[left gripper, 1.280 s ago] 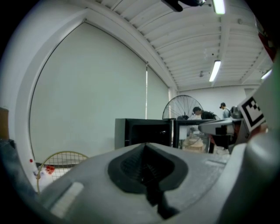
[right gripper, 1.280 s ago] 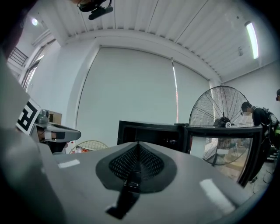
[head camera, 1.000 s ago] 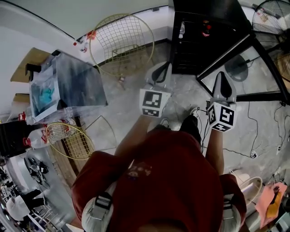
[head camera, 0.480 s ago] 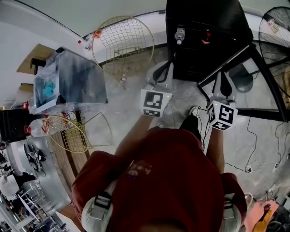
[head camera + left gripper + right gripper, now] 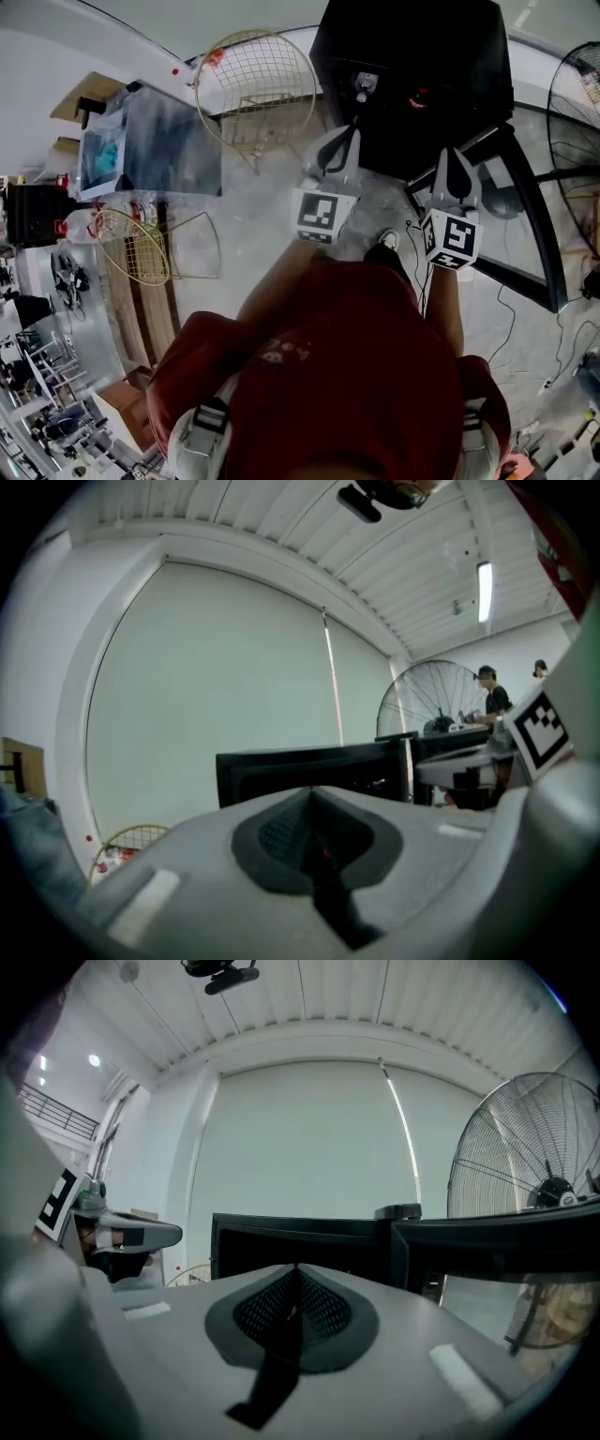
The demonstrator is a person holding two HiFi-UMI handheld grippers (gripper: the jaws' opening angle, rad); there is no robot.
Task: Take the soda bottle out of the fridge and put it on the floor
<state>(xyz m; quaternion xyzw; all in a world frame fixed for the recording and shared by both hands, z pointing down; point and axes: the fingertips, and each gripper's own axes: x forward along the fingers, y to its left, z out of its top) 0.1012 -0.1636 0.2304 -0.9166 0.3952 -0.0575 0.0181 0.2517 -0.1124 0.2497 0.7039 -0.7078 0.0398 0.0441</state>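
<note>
Closer now: black fridge (image 5: pixel 412 47) larger at 12 o'clock, both arms carried toward it. Pressed together, empty: left tongs (image 5: pixel 347 136), right tongs (image 5: pixel 456 159), held level side by side, likely plain approach pose. Fridge door (image 5: pixel 532 211) swung toward 4 o'clock, so interior is reachable. On shelf inside: pale bottle-shaped item (image 5: pixel 364 86), red-marked item (image 5: pixel 419 96); which is soda bottle, cannot tell. Tongs must part before grasp.

Head cam looks steeply down on floor (image 5: pixel 253 206) & black fridge (image 5: pixel 412 66), left & right gripper views face level along jaws, fridge close ahead, shared by all 3
</note>
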